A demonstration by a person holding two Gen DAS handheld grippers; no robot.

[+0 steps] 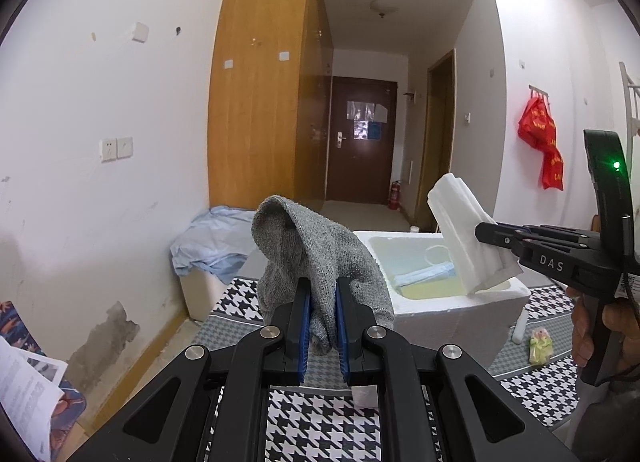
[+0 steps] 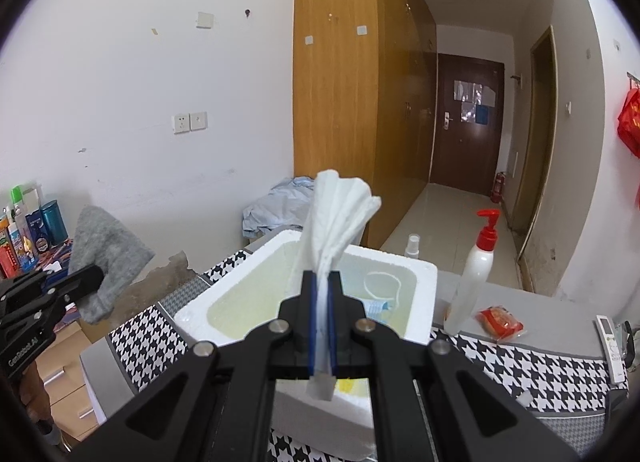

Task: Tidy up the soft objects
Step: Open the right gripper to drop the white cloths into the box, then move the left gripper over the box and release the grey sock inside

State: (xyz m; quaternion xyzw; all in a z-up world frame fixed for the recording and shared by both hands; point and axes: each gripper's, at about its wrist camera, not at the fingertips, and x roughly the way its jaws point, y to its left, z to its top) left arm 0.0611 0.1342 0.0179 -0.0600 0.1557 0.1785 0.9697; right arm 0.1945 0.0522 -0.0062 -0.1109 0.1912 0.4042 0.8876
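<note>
Above the houndstooth cloth [image 1: 320, 414], the left gripper [image 1: 322, 326] has its blue pads [image 1: 304, 326] clamped on a grey sock [image 1: 316, 258], which rises from the jaws, folds over at the top and droops down on both sides. In the right wrist view the same sock hangs from that gripper at the left edge, out beside the table rather than over the box.

The right gripper [image 2: 322, 326] is pinched tight on a white tissue [image 2: 336, 218]; the folded paper stands up between the pads and fans out at its top, with a short end poking out below them. It is held over the near part of the foam box [image 2: 424, 274], above the rim and not touching it.

The box sits on the cloth, open-topped, with a yellowish inner floor. A blue face mask [image 1: 428, 274] lies inside, its white ear loop curled against the far wall.

Just right of the box stand a white pump bottle [image 2: 478, 274] with a red head and, beside it, a red packet [image 2: 500, 322]. A remote [image 2: 610, 346] lies near the cloth's right edge. Beyond the box, a pale blue sheet [image 1: 212, 242] is heaped against the wardrobe [image 1: 268, 82].
</note>
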